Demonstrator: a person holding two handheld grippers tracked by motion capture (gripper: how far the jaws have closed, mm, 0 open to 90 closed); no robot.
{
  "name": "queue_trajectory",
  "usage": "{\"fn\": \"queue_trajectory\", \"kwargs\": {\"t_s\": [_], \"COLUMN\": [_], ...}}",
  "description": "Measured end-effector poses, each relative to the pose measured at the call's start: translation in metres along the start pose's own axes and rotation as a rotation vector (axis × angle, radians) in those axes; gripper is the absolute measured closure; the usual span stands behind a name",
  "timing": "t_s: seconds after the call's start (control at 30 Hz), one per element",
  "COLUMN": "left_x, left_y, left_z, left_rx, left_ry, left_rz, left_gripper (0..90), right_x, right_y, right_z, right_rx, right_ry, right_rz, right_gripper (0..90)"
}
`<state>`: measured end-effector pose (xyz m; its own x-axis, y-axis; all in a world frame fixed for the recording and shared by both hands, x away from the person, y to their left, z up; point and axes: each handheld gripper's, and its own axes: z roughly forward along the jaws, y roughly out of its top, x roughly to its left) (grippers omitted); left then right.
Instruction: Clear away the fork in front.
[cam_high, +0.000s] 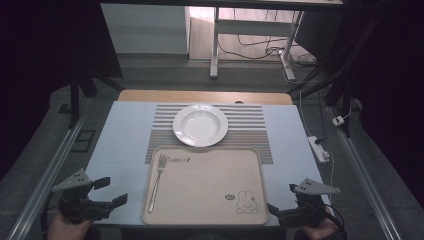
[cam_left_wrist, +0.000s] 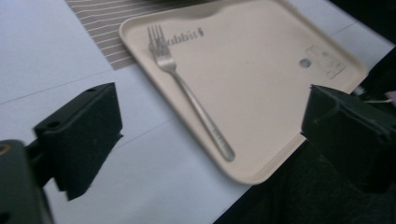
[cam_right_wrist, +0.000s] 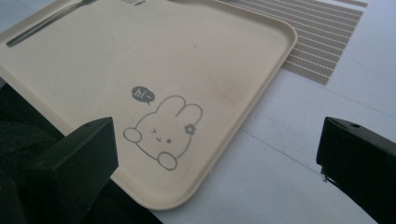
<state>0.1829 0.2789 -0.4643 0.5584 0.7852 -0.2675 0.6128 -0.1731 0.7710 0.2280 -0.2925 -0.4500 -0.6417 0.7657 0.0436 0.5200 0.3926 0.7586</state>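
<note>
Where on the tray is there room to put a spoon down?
Most of the tray is bare: everything from the fork on its left side across to the bunny print in the near right corner. It is tighter up by the far rim, where the white plate sits close on the striped mat.

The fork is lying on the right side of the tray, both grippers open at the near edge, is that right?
Not quite. The fork lies on the left side of the tray, as the high view shows. Both the left gripper and the right gripper are open at the near edge.
</note>
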Motion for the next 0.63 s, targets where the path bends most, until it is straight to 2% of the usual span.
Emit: {"fn": "queue_trajectory", "kwargs": {"t_s": [0.33, 0.5, 0.63], "left_x": [-0.003, -0.003, -0.001], "left_y": [-0.012, -0.015, -0.014], "left_z": [-0.002, -0.004, -0.004], "left_rx": [0.069, 0.076, 0.065], "left_ry": [0.062, 0.088, 0.082], "left_rz": [0.013, -0.008, -0.026], "left_gripper": [0.0, 0.0, 0.0], "right_x": [-0.002, -0.003, -0.003], "right_y": [-0.005, -0.006, -0.006], "right_z": [-0.004, -0.004, -0.003], "right_rx": [0.026, 0.035, 0.044], "right_ry": [-0.017, -0.007, -0.008], "right_rz": [0.03, 0.042, 0.038], "right_gripper": [0.0, 0.0, 0.0]}}
